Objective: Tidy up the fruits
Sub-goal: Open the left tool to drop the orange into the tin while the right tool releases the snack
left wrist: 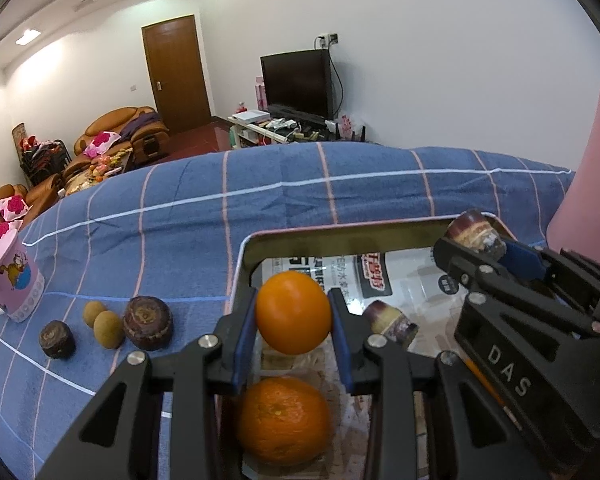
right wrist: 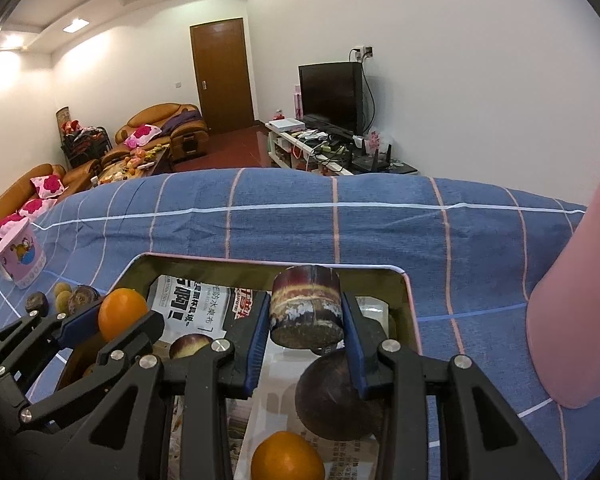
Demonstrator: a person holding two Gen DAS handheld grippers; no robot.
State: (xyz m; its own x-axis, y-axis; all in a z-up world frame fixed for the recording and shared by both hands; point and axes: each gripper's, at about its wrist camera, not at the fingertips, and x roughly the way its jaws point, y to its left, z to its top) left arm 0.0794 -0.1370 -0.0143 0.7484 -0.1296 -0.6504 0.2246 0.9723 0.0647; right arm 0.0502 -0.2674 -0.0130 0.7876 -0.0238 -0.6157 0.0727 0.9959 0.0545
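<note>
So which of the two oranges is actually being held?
The smooth upper orange, clamped between the left hand-held gripper's blue pads above the tray. The rougher orange lies loose in the tray below it.

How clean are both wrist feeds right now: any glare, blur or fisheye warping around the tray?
Left wrist view: sharp; the held orange shows a soft highlight, the tray rim bows from fisheye, and ceiling lights blow out. Right wrist view: also sharp; the held sugarcane piece is evenly lit, the blue cloth edge curves, and the corners are vignetted black.
</note>
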